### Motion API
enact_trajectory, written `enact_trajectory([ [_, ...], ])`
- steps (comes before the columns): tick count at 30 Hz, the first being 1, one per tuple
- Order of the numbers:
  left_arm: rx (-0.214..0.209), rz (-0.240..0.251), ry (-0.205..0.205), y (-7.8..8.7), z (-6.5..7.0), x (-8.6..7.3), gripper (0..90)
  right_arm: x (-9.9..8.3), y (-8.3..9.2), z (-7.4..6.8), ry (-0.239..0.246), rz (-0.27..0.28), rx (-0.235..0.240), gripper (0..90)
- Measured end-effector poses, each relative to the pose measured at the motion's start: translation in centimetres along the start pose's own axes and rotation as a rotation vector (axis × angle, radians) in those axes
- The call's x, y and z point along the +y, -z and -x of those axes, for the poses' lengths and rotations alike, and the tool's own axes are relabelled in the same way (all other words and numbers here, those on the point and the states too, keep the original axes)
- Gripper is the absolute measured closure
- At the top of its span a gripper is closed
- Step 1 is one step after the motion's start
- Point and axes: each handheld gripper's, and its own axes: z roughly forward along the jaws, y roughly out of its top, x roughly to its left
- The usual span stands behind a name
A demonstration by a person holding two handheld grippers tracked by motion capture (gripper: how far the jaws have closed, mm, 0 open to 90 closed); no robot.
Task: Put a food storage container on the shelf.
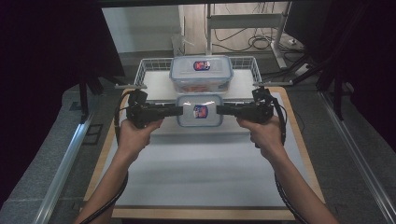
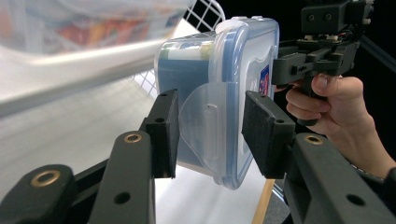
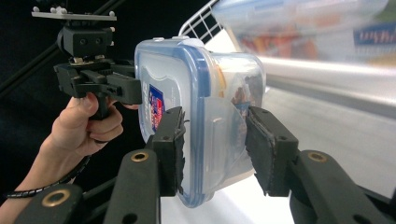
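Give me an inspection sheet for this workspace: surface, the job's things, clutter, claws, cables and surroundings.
Surface: white mat on a wood-edged table.
Job's things: small clear plastic box with blue-rimmed lid, held between both claws above the mat; larger clear lidded box sits in the white wire basket behind it.
Clutter: nothing seen.
Claws: left claw shut on the small box's side flap; right claw shut on the opposite end.
Cables: black cable trails along the left forearm; loose cables on the floor beyond the table.
Surroundings: dark curtains, metal frame legs, grey floor.
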Motion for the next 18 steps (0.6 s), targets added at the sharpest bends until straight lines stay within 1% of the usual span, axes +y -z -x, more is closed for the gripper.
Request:
enact_trajectory([
  [1, 0.003, 0.001, -0.004, 0.1, 0.0, 0.3, 57.3, 0.3, 0.0, 0.0, 0.000, 0.004, 0.000, 58.0],
  [2, 0.006, 0.005, -0.003, 0.1, 0.0, 0.7, 57.3, 1.1, 0.0, 0.0, -0.001, 0.014, 0.003, 58.0],
  [4, 0.007, 0.009, -0.001, 0.2, 0.0, 1.3, 57.3, 1.3, 0.0, 0.0, 0.000, 0.018, 0.004, 58.0],
  [6, 0.011, 0.010, -0.005, 0.3, -0.1, 2.2, 57.3, 2.3, -0.1, 0.1, 0.000, 0.027, 0.006, 58.0],
  [7, 0.011, 0.010, -0.005, 0.3, -0.1, 2.2, 57.3, 2.3, -0.1, 0.1, 0.000, 0.027, 0.006, 58.0],
  [9, 0.016, 0.013, -0.007, 0.3, -0.1, 2.8, 57.2, 2.9, -0.1, 0.1, -0.002, 0.031, 0.007, 57.9],
  [10, 0.020, 0.012, -0.011, 0.3, -0.1, 3.5, 57.2, 3.4, -0.1, 0.2, -0.002, 0.032, 0.009, 57.9],
  [12, 0.026, 0.013, -0.015, 0.3, -0.1, 4.2, 57.1, 4.0, -0.1, 0.4, -0.003, 0.036, 0.011, 57.9],
  [13, 0.026, 0.013, -0.015, 0.3, -0.1, 4.2, 57.1, 4.0, -0.1, 0.4, -0.003, 0.036, 0.011, 57.9],
  [14, 0.032, 0.015, -0.019, 0.2, -0.1, 4.9, 57.1, 4.6, -0.1, 0.5, -0.008, 0.042, 0.013, 57.9],
  [15, 0.032, 0.015, -0.019, 0.2, -0.1, 4.9, 57.1, 4.6, -0.1, 0.5, -0.008, 0.042, 0.013, 57.9],
  [16, 0.034, 0.017, -0.021, 0.2, -0.1, 5.6, 57.1, 5.1, -0.1, 0.7, -0.010, 0.048, 0.015, 57.9],
  [17, 0.034, 0.017, -0.021, 0.2, -0.1, 5.6, 57.1, 5.1, -0.1, 0.7, -0.010, 0.048, 0.015, 57.9],
  [18, 0.035, 0.020, -0.020, 0.1, -0.2, 6.3, 57.0, 5.7, 0.0, 0.8, -0.011, 0.051, 0.014, 57.9],
])
